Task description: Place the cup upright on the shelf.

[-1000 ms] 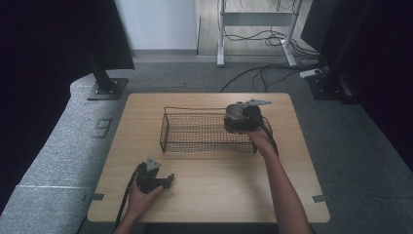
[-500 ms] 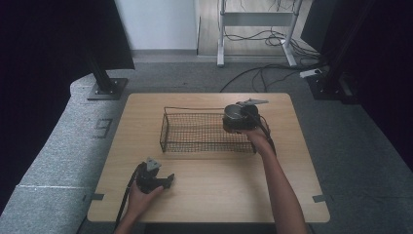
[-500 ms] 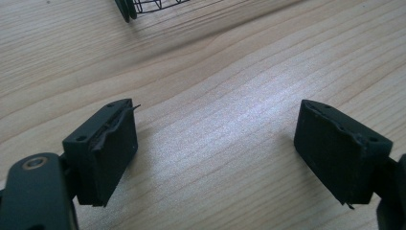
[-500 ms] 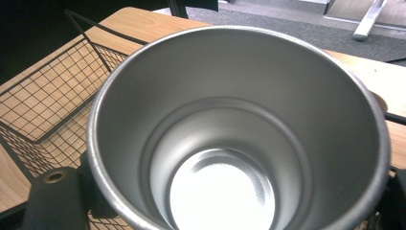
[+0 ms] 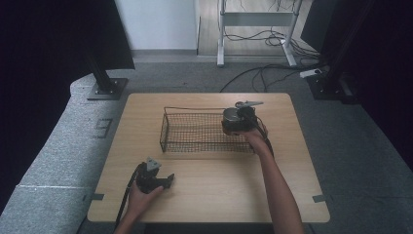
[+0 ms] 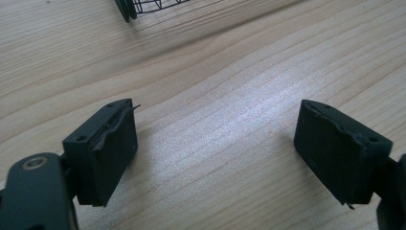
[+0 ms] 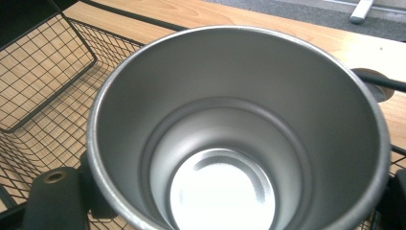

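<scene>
- One steel cup (image 7: 239,134) is held by the right tongs (image 5: 237,120) over the right end of the wire basket (image 5: 195,131), mouth up; the jaws sit against its sides, pinching it, probably so it can go down into the basket.
- One basket stands on the table (image 5: 214,190), nearer the far edge.
- Left tongs (image 5: 155,178) rest near the front left corner, jaws spread wide over bare wood, idle.

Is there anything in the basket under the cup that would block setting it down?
Nothing visible. The right gripper holds the steel cup over the right end of the wire basket, and the mesh floor in view is bare. The spot directly beneath the cup is hidden.
</scene>
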The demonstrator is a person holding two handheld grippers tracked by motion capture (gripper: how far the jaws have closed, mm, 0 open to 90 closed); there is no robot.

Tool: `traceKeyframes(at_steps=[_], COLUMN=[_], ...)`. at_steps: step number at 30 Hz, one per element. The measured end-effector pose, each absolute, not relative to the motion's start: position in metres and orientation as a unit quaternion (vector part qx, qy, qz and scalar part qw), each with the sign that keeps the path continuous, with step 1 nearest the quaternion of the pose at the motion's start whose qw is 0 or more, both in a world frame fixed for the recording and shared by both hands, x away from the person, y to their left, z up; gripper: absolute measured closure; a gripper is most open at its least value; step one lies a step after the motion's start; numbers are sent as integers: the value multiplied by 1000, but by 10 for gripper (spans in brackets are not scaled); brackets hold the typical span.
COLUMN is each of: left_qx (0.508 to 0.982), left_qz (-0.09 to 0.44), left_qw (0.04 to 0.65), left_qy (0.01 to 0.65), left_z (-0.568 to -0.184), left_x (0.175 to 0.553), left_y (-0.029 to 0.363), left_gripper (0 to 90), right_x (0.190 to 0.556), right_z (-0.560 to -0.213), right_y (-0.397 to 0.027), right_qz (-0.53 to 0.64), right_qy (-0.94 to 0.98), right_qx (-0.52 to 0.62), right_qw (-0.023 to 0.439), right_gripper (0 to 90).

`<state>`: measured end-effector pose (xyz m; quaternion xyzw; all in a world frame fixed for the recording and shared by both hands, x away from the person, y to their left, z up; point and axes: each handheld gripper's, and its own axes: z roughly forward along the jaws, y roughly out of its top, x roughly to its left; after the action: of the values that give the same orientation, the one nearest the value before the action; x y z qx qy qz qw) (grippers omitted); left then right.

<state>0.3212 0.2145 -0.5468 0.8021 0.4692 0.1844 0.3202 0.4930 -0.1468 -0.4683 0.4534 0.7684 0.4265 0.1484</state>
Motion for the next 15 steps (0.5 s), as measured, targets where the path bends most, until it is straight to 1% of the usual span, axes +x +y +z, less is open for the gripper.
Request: traceKeyframes(at_steps=[15], left_qx=[802], left_qz=[184], left_qw=[320], left_qy=[469], left_z=[-547], left_x=[321], left_y=[214], left_gripper=[149], right_x=[498], right_z=[-479], right_y=[-143], right_qz=[400], right_qy=[779], right_qx=[459], right_qw=[149], right_gripper=[180])
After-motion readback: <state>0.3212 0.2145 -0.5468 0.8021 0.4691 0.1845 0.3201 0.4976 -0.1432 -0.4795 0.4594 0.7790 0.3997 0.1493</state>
